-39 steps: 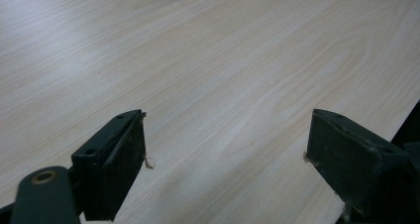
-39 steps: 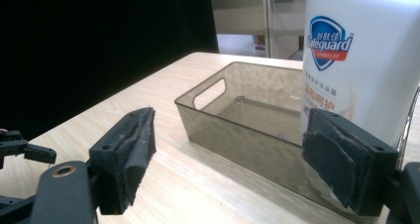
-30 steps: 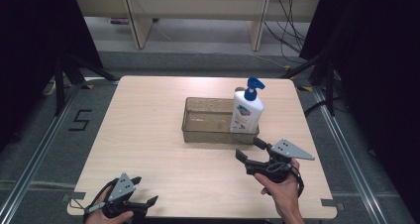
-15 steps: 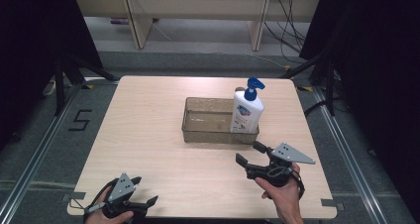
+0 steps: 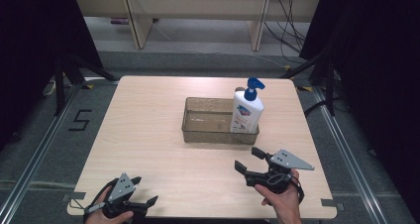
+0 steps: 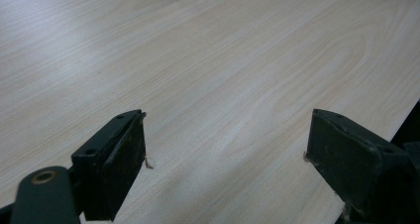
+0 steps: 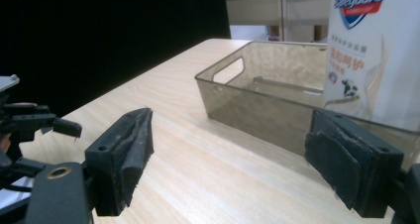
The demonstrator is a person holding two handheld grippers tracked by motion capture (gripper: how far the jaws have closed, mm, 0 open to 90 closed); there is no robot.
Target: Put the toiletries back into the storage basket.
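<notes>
A white soap bottle (image 5: 246, 111) with a blue pump stands upright in the right end of a clear brownish bin (image 5: 198, 133) on the wooden table (image 5: 148, 125). In the right gripper view the bottle (image 7: 379, 50) and the bin (image 7: 257, 102) sit just ahead of the jaws. My right gripper (image 5: 250, 159) is held open by a hand just in front of the bin, nothing between its fingers. My left gripper (image 5: 143, 202) rests open at the table's near left edge, over bare wood (image 6: 223, 85).
The table's near edge lies close under both hands. Dark curtains flank the table, and shelving legs and cables stand on the floor beyond its far edge. A floor mark "5" (image 5: 80, 120) sits to the left. The left gripper (image 7: 29, 120) appears far off in the right gripper view.
My right gripper has drifted slightly back toward the near edge and a little right. The left gripper, bottle and bin have stayed put.
</notes>
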